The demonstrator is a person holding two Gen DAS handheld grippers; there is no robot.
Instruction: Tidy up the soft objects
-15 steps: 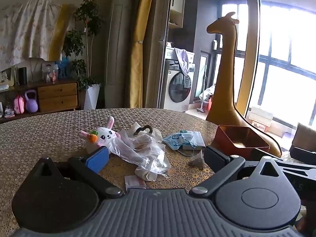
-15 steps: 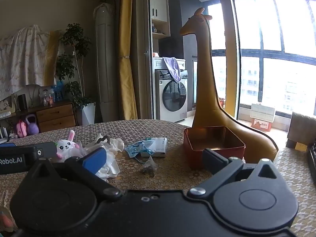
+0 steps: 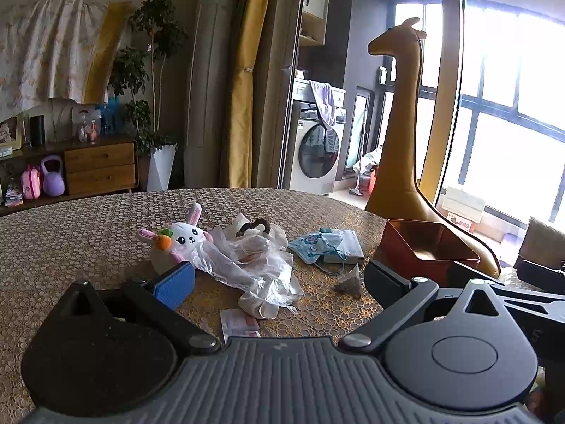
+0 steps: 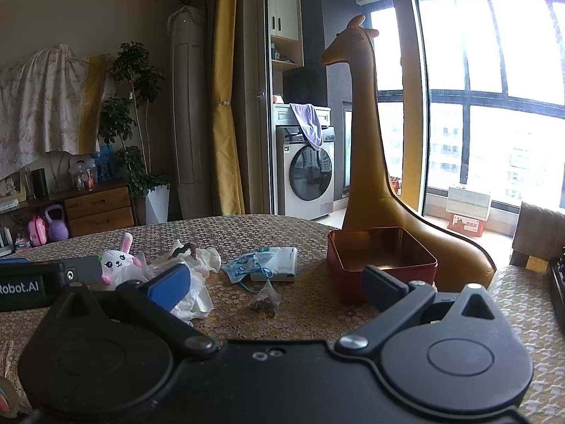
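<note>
A white bunny plush [image 3: 178,243] with a small carrot lies on the round table, also in the right wrist view [image 4: 118,263]. Beside it lie a crumpled clear plastic bag [image 3: 254,265] over white cloth, a blue face mask [image 3: 314,247] on a white packet, and a small tea bag [image 3: 349,281]. An open red tin [image 3: 429,247] stands at the right, also in the right wrist view [image 4: 381,261]. My left gripper [image 3: 279,282] is open and empty, just short of the bag. My right gripper [image 4: 275,286] is open and empty, near the tea bag [image 4: 265,300].
A small pink-and-white paper slip [image 3: 238,321] lies close under the left gripper. A tall yellow giraffe figure [image 4: 367,141] stands behind the tin. The table's far edge [image 3: 247,190] curves beyond the objects. The left gripper's body [image 4: 46,281] shows at the right wrist view's left.
Almost nothing differs; both grippers stay open and hold nearly still, and the objects on the table have not moved.
</note>
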